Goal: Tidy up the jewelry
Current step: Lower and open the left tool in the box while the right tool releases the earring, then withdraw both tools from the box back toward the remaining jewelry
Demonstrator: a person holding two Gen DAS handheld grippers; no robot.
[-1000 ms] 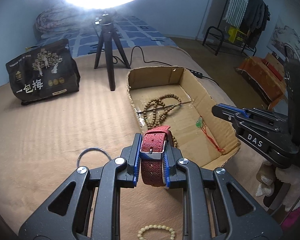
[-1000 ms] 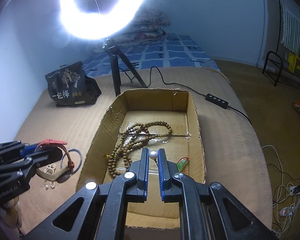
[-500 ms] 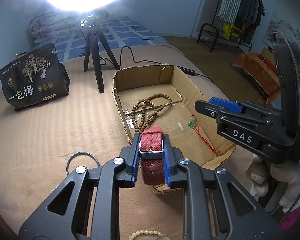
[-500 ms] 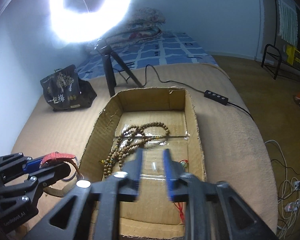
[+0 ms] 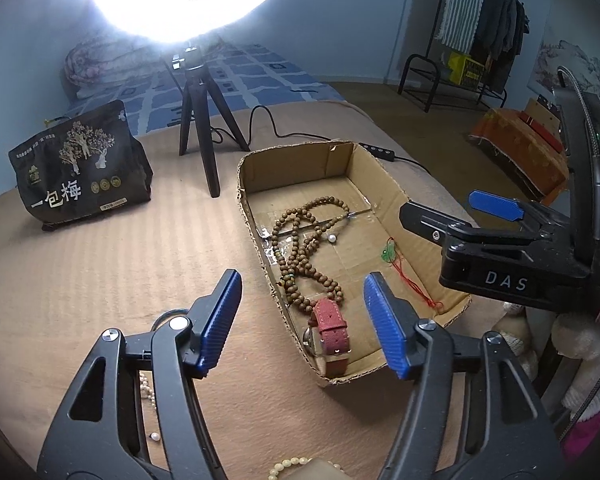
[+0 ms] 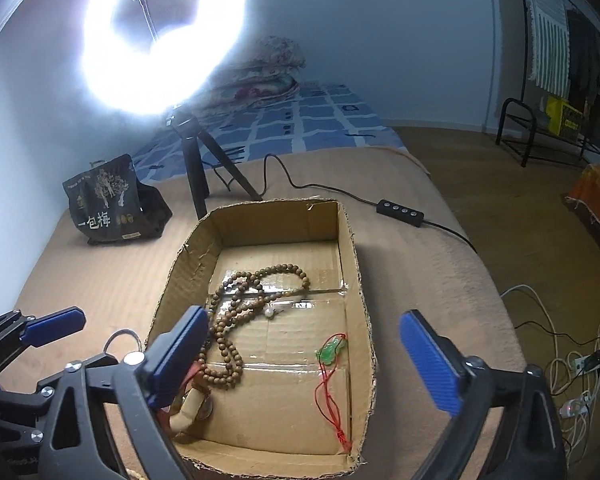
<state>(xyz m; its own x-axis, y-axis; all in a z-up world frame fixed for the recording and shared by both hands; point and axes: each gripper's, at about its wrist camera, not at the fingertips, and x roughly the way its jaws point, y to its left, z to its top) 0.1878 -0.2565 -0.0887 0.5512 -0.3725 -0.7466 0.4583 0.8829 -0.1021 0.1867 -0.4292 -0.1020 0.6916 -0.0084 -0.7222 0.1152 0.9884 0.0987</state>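
Observation:
An open cardboard box lies on the tan bed. Inside it are a brown bead necklace, a white pearl, a green pendant on red cord and a red-strapped watch, which is partly hidden behind a finger in the right wrist view. My left gripper is open and empty above the box's near corner. My right gripper is open and empty over the box's near end.
A ring light on a black tripod and a black snack bag stand behind the box. A grey bangle, loose pearls and a pale bead bracelet lie on the bed left of the box.
My left gripper opened and dropped the red watch into the box. My right gripper opened wide; its pearl now lies among the brown beads.

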